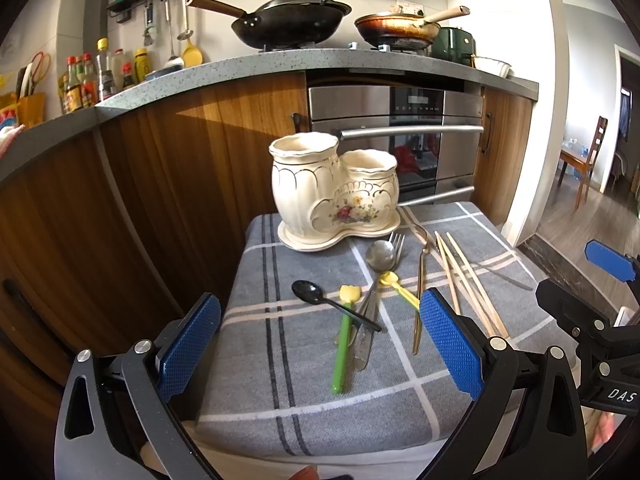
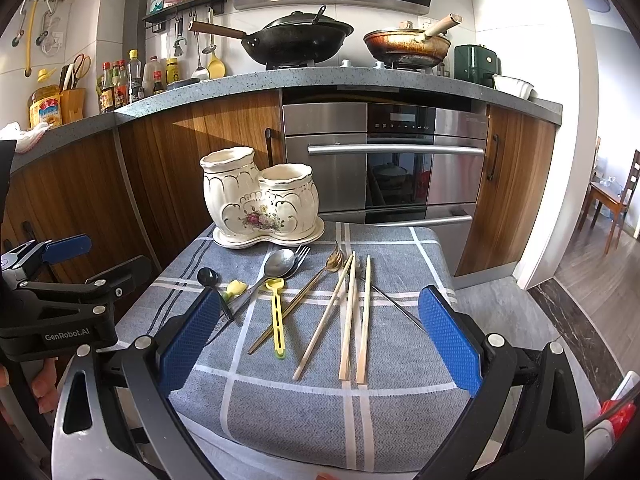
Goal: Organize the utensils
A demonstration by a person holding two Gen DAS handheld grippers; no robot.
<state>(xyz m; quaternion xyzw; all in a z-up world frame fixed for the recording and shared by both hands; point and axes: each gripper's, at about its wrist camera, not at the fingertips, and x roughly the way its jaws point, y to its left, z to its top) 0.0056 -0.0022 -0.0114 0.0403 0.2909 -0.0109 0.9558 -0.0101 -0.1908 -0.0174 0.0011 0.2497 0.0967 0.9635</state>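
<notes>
Both tongs are wide open and hold nothing: my left tongs [image 1: 320, 344] hang over the left part of the grey checked cloth [image 1: 400, 392] on the worktop, and my right tongs [image 2: 320, 340] hang over the right part, side by side with the left ones.

Going from left to right on the cloth, I first see the black spoon [image 1: 307, 291], with its handle running toward the right and crossing the others. Next is the green stick with a yellow top [image 1: 343, 344], its long axis pointing nearly straight away from my left tongs. Touching it lies the steel spoon [image 1: 379, 257], with a steel fork [image 1: 397, 240] just beside its bowl. These are all between the fingers of my left tongs, so I judge the left hand is nearer to them.

More to the right are the small yellow spoon [image 2: 277, 316] and the gold fork [image 2: 298, 306], which lies slanted. Then come the wooden chopsticks [image 2: 348, 320], three of them visible, lying lengthwise away from my right tongs, a little ahead and between its fingers. A thin dark metal stick [image 2: 394, 304] lies partly under them.

The cream ceramic holder [image 1: 334, 192] with two cups stands upright at the far edge of the cloth, and nothing shows above its rims. I think the chopsticks suit the right hand, gripped across their long axis.
</notes>
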